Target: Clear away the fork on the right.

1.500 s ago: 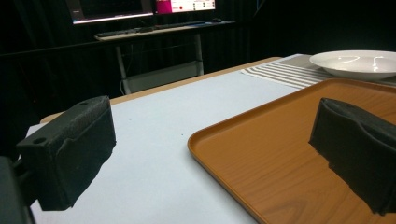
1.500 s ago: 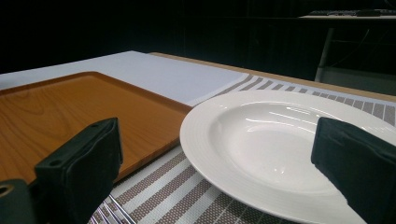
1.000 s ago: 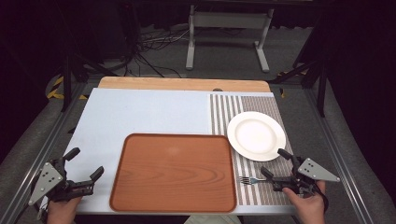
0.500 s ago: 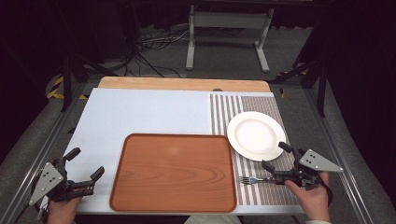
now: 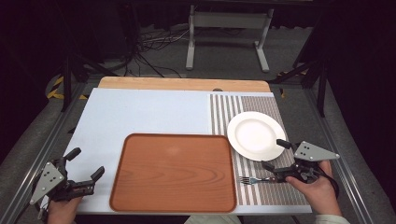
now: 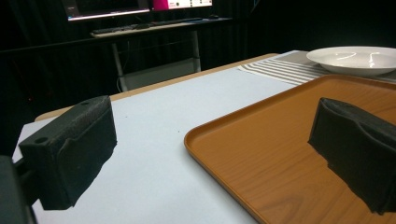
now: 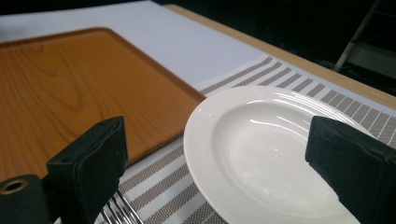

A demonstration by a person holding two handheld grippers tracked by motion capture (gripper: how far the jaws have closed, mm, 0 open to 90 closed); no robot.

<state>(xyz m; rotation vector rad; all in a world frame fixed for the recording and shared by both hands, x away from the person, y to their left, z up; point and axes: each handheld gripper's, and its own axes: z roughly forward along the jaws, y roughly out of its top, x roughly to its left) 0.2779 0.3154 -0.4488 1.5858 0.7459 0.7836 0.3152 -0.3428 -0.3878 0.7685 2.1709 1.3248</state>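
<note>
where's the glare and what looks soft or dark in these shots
High view: the table is evenly lit, the room behind nearly black, with a faint sheen on the wooden tray. Right gripper view: bright streaks of glare on the white plate, and the near jaws look soft. Left gripper view: glare on the plate's bowl, the background dark apart from lit monitors.

You are in a lab or studio set up for recording, not a home. Black curtains and dark walls close in the space around your tabletop. Loose cables lie tangled on the grey floor beyond it, next to a metal stand. Metal rails frame the tabletop's sides. In the left gripper view, lit monitors sit on a desk behind.
</note>
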